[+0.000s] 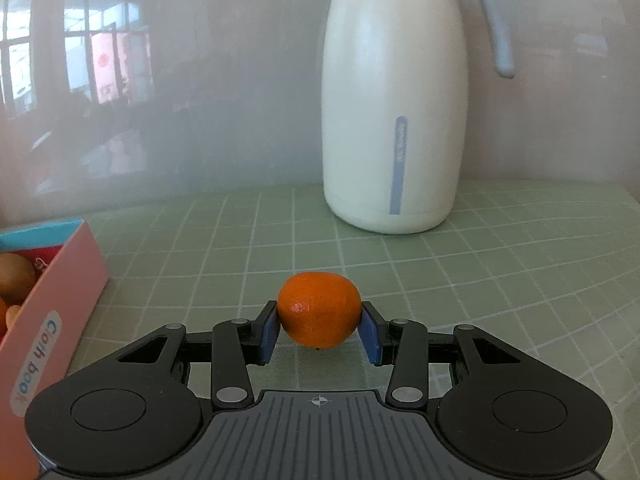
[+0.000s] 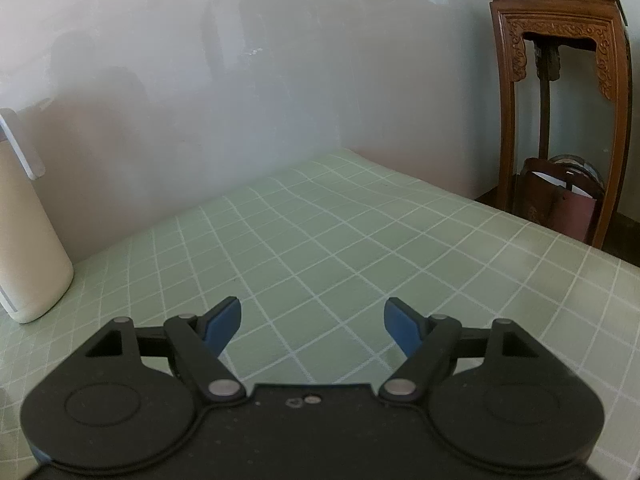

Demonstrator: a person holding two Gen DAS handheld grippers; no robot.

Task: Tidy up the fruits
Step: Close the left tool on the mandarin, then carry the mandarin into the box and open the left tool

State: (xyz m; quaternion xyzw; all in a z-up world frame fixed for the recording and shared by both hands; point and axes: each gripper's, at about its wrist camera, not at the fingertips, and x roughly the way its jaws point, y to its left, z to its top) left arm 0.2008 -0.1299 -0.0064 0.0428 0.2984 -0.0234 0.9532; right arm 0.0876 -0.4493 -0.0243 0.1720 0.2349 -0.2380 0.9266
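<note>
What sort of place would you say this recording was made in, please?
Probably a home living or dining room: a green checked tablecloth covers the table, a cream thermos jug stands on it, and a carved wooden stand sits by the wall.

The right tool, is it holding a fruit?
No, the right tool stands open with only the green checked tablecloth showing between its blue pads.

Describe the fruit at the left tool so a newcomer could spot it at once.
On the green checked cloth, before the tall cream jug, sits a small mandarin. The left tool pinches it between blue pads. It is the only orange thing outside the pink box.
</note>
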